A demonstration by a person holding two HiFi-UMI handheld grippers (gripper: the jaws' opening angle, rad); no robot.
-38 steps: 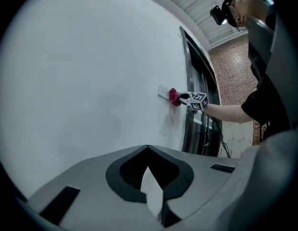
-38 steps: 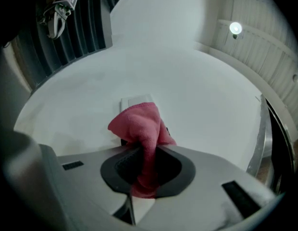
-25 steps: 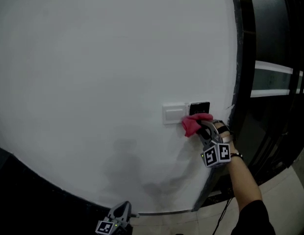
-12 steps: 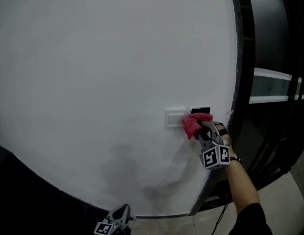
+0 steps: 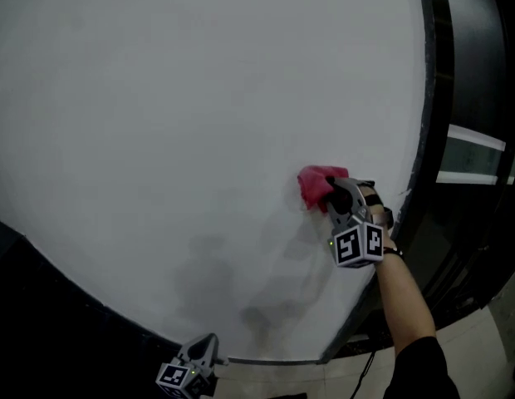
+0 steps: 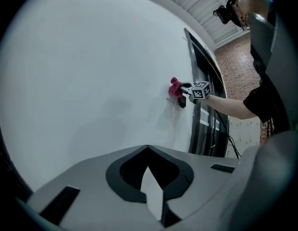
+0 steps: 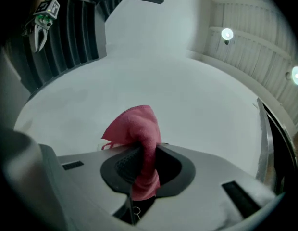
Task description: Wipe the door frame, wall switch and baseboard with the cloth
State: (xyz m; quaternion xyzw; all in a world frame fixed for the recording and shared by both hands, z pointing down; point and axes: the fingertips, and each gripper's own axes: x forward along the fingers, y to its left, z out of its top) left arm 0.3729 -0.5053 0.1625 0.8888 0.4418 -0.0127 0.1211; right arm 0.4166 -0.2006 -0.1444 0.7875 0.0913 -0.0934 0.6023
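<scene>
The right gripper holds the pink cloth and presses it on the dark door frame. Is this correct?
Not quite. The right gripper does hold the pink cloth, but it presses it on the white wall, beside the dark door frame and not on it. The head view shows this.

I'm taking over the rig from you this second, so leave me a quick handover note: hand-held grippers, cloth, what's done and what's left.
Right hand-held gripper: shut on the pink cloth, pressing it against the white wall close to the dark door frame.
Left hand-held gripper: shut, nothing in it, hanging low near the foot of the wall.
Wall switch: not visible in the head view. It is probably under the cloth, so that wipe seems under way.
Left to do: door frame and baseboard. Nothing shows whether either has been wiped.
</scene>
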